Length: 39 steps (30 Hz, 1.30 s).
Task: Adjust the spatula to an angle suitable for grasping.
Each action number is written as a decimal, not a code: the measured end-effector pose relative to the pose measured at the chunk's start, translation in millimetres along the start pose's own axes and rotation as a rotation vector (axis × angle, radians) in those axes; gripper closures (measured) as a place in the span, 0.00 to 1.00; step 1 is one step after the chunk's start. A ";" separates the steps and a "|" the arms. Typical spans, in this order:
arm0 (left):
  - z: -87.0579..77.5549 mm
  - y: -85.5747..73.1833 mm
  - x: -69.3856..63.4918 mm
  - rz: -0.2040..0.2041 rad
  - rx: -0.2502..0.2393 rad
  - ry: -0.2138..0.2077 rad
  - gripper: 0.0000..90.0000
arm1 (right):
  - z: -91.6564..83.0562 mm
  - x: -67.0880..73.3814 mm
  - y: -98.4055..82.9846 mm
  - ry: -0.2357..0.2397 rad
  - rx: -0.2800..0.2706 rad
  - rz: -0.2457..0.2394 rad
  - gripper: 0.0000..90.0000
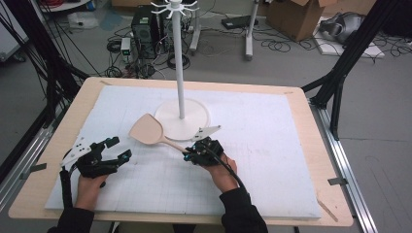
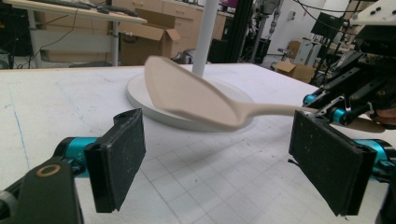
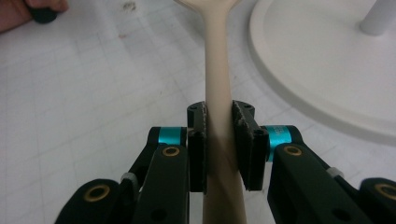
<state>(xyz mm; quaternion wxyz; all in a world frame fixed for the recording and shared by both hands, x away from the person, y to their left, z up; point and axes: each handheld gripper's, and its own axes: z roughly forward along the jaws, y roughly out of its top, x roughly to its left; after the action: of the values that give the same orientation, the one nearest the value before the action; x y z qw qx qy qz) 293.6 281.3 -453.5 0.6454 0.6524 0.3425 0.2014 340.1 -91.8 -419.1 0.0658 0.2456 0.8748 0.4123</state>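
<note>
A beige spatula is held off the white foam board, its blade pointing left toward the stand's base. My right gripper is shut on its handle, the two black pads pressing both sides of it. In the left gripper view the spatula hangs in front of the round base, with the right gripper at its handle end. My left gripper is open at the board's left, its pads wide apart with nothing between them.
A white stand with a tall pole and hooks on top rises from a round base at the board's middle. The foam board lies on a wooden table. Cables, boxes and black frames surround the table.
</note>
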 end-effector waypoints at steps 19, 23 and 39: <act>-1.1 -0.3 0.2 -0.002 -0.009 -0.007 0.21 | -8.8 -1.5 -26.1 0.178 0.082 -0.112 0.85; -1.1 -0.3 0.5 -0.002 -0.012 -0.007 0.21 | -11.4 -3.6 -29.4 0.235 0.089 -0.138 0.85; -1.3 -0.2 0.7 -0.002 -0.010 -0.010 0.21 | -10.6 -2.6 -34.0 0.354 0.122 -0.228 0.85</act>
<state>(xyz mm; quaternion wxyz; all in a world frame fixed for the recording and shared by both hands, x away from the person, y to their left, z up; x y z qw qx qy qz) 293.1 282.7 -453.7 0.6507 0.6496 0.3390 0.1993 326.3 -118.6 -438.1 -0.0576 0.0726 0.9181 0.3852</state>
